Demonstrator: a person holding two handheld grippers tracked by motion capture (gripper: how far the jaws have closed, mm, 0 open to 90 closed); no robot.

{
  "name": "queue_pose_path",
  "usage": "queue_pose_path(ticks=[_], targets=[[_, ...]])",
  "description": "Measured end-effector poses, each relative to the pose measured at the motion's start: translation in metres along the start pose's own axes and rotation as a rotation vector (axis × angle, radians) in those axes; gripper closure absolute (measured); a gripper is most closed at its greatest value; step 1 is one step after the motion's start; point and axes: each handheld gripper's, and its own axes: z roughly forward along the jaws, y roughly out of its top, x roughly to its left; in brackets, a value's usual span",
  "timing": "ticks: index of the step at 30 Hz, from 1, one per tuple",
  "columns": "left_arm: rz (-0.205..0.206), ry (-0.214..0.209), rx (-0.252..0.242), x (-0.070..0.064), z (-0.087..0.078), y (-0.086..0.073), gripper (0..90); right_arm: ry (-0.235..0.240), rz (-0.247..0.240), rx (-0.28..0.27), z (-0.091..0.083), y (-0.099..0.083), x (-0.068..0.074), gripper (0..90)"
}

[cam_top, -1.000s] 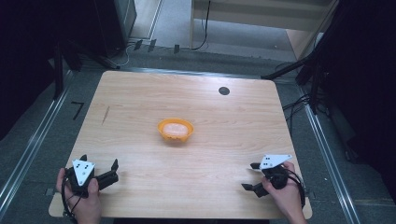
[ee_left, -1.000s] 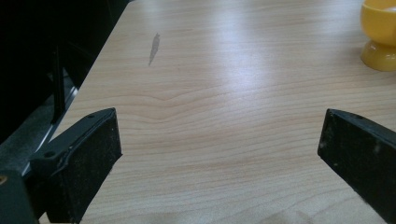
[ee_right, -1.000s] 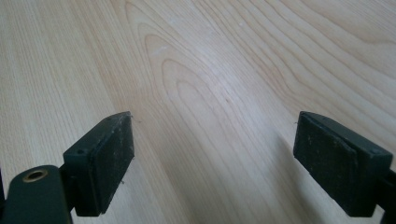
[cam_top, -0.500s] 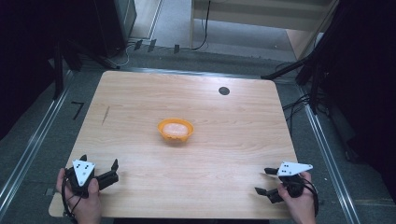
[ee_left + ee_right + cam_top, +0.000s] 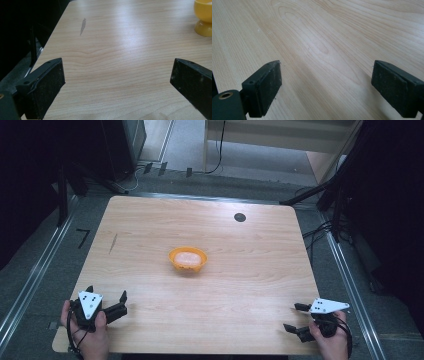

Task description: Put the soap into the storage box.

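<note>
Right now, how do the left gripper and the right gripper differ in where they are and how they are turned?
The left gripper sits at the table's near-left corner; the right gripper sits at the near-right corner. The left gripper's jaws point right and towards the orange bowl, which shows in its own view; the right gripper's jaws point left, along the near edge. Both are open, hold nothing, and are each held by a hand.

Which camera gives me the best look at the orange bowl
The high view: the orange bowl sits whole near the table's middle, its rim and pale contents visible. The left gripper view catches just part of it at the top right corner, cut by the frame. The right gripper view looks at bare wood.
</note>
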Motion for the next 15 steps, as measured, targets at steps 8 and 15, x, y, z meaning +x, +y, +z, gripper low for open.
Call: queue_pose_path(ticks=[8, 15], targets=[[0.002, -0.002, 0.011, 0.0, 0.001, 0.001, 0.0, -0.041, 0.05, -0.042, -0.006, -0.012, -0.004, 1.6], [0.002, 0.0, 0.01, 0.0, 0.001, 0.001, 0.0, -0.104, 0.078, -0.116, -0.008, -0.015, -0.002, 0.0]])
